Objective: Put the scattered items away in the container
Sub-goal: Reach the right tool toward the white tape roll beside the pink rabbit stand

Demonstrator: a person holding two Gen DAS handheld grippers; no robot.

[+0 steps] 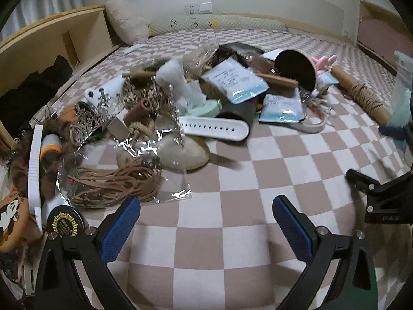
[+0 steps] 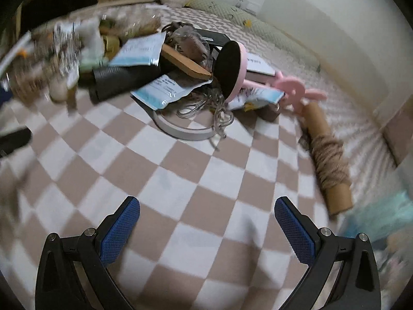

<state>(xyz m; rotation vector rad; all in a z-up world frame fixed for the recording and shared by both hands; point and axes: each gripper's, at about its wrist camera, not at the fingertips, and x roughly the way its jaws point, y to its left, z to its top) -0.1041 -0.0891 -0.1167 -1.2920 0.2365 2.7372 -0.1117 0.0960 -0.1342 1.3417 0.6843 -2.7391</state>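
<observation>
Clutter spans checkered bed cover (image 1: 232,188), far left to right: bagged brown cord (image 1: 113,183), white perforated strap (image 1: 214,128), pale blue packets (image 1: 237,82), twine-wrapped tube (image 2: 327,155). Container not identifiable in either view. Left gripper (image 1: 206,222): jaws spread, holding nothing. Right gripper (image 2: 206,222): same, view blurred. Step, by judgement: selecting first pick. Locate container before you close on anything.

Soft matt checkered cloth bedspread (image 1: 232,180), crinkled glossy cellophane wrap (image 1: 144,147), smooth white plastic strap (image 1: 214,128), cardboard tube (image 2: 333,170) wound with rough twine
</observation>
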